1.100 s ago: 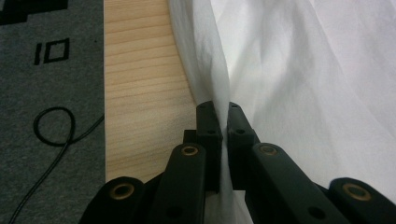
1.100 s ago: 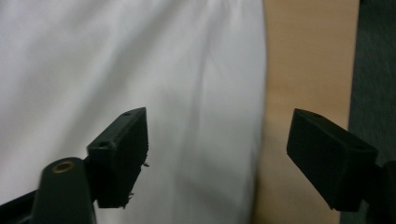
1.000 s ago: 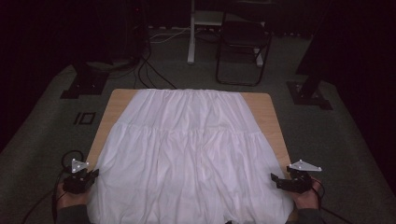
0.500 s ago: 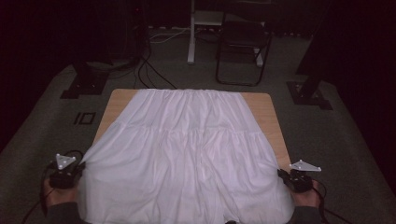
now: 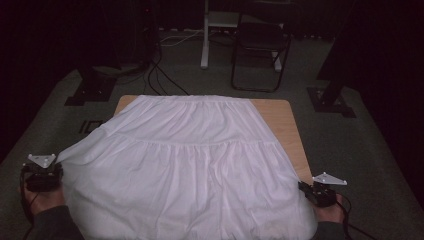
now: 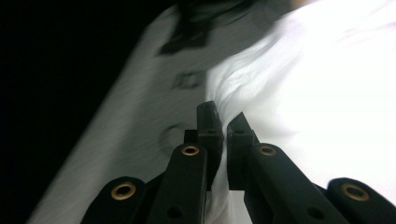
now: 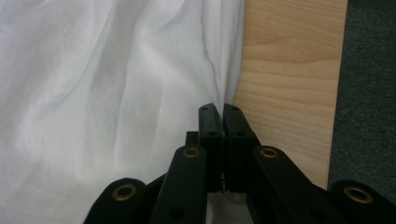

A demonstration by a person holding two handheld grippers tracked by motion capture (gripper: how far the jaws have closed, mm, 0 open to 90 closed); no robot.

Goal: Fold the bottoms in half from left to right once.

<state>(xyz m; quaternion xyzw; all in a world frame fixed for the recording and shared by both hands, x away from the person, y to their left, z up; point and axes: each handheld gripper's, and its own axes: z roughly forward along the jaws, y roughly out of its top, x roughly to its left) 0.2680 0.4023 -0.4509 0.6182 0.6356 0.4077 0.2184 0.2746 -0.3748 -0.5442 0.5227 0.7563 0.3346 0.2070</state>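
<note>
1. White skirt (image 5: 190, 165) lies spread flat over the wooden table (image 5: 285, 125): gathered waistband at the far edge, wide hem toward the person and hanging off the near edge. A tier seam runs across the middle.

2. Left gripper (image 5: 42, 172) sits off the table's left side, out over the carpet. In the left gripper view its jaws are pinched nearly together on a fold of the skirt's left hem corner (image 6: 224, 123); cloth runs between them.

3. Right gripper (image 5: 320, 192) is just beside the table's near right corner. In the right gripper view its jaws are clamped flat on the skirt's right edge (image 7: 219, 93), with bare table wood just beyond.

4. From the left gripper a taut ridge of cloth runs up to the tabletop; that corner is drawn outward past the table edge.

5. Handling judgement: thin, light woven fabric, fully limp. It creases at every pinch and will sag wherever unsupported. Not fragile, though a hard tug could strain the seam.

6. Slip judgement: it probably slides easily on smooth wood, so a pull from one side would drag the whole piece.

7. Hold points: hem corners or side edges, one per gripper, with even tension. The waistband is the firmer grip, being thicker.
</note>
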